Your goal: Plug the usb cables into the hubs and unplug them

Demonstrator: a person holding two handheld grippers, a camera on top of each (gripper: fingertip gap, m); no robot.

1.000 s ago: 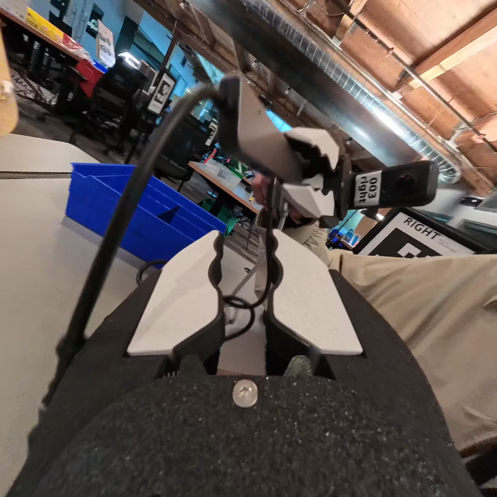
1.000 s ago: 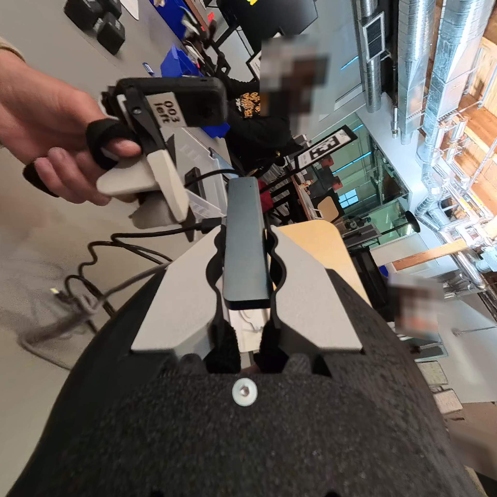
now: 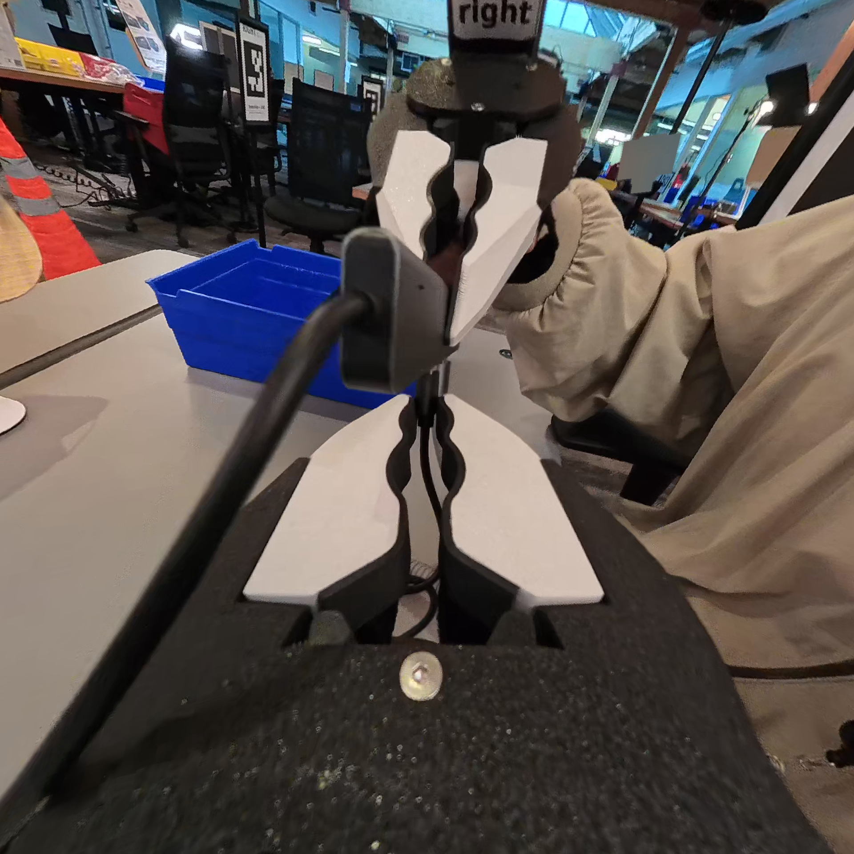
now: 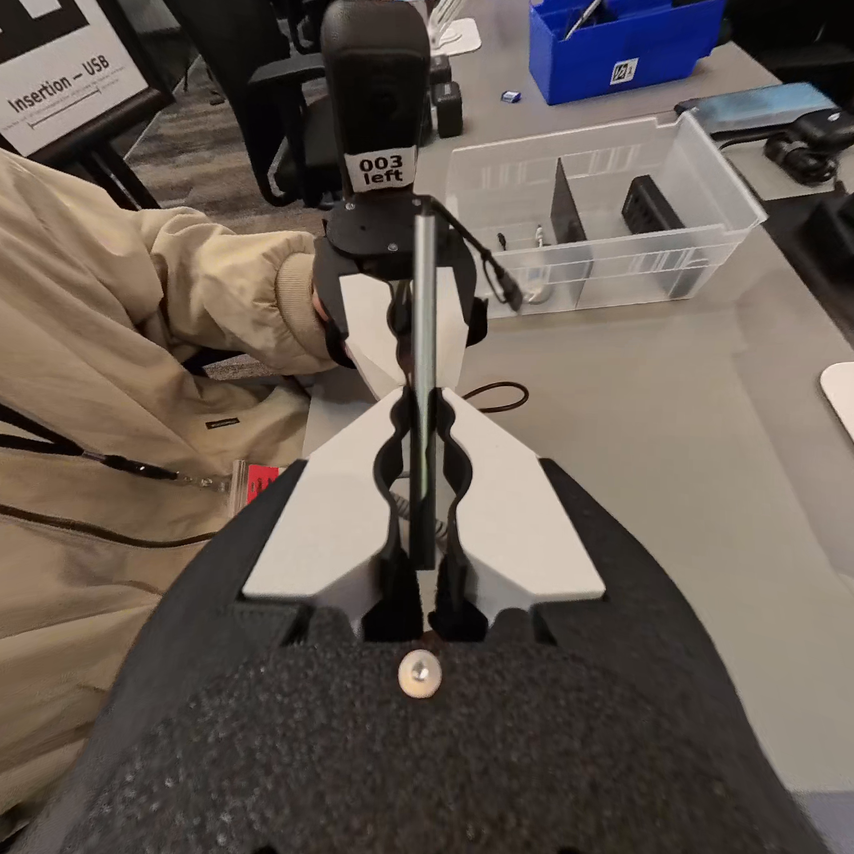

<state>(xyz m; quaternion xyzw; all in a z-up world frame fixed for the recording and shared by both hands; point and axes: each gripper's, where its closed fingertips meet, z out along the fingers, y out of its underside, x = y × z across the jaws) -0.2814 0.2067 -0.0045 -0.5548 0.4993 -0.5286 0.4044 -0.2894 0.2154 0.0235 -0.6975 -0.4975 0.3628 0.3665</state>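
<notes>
So the hub point(image 4: 425, 383), a slim grey bar, is being held edge-on and lifted clear of the bench point(image 4: 647, 462), pinched between the jaws of the right gripper point(image 4: 424, 406). Held up like that, its port side is presumably kept free for the plug coming from underneath. In the left wrist view the hub's blunt end point(image 3: 388, 314) is seen up close with its own thick black lead point(image 3: 259, 439) trailing off it.

Just below the hub, a thin black usb cable point(image 3: 429, 466) is clamped near its plug point(image 3: 432, 393) by the jaws of the left gripper point(image 3: 427, 416), which are pressed together on it. The plug is pointed straight up at the hub's underside and looks to be touching or partly in; how deep can't be told.

Beyond the hub, a clear divided bin point(image 4: 600, 231) is parked on the bench with another dark hub and loose connectors in it, probably spares kept handy. A blue bin point(image 3: 249, 314) is set behind the hub in the left wrist view.
</notes>
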